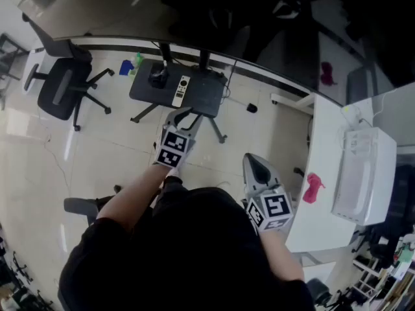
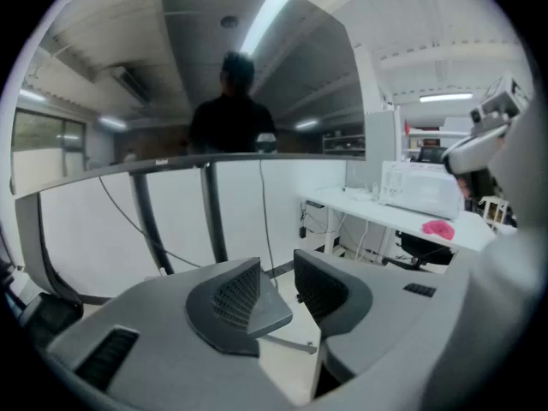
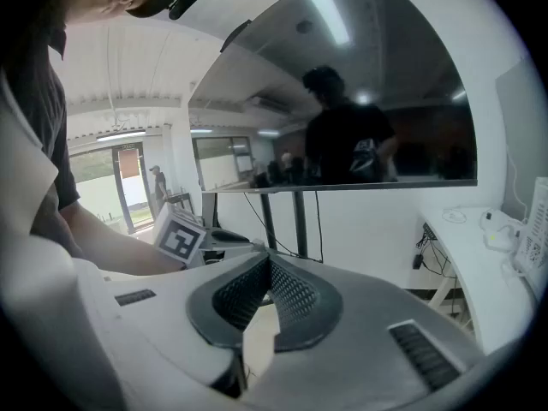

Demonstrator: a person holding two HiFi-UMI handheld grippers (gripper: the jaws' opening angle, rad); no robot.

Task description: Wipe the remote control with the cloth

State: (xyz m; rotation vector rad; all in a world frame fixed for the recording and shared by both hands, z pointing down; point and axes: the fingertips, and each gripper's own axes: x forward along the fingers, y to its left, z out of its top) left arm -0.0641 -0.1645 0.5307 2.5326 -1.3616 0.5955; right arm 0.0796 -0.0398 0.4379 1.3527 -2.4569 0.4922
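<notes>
Remote (image 1: 182, 91): white, lying flat on the small dark surface (image 1: 211, 97) at the far middle, beside a black object (image 1: 157, 76) too small to identify; nothing touches it, and wiping has not begun by the look of it. Cloth: not certainly identified; a pink item (image 1: 313, 188) on the white surface (image 1: 322, 141) at the right may be it, well apart from the remote. Left gripper (image 1: 183, 116): held out toward the dark surface, near its front edge, jaws moderately apart with nothing between them, probably readied for a pickup. Right gripper (image 1: 252, 160): carried nearer the person, to the right, jaws closed together and empty, apparently idle in reserve. White box (image 1: 363, 173): stands on the right surface, no part in the task. Chair (image 1: 61, 86): far left on the floor (image 1: 117, 154), clear of the work. Judgement: approach stage; cloth must be fetched first.
</notes>
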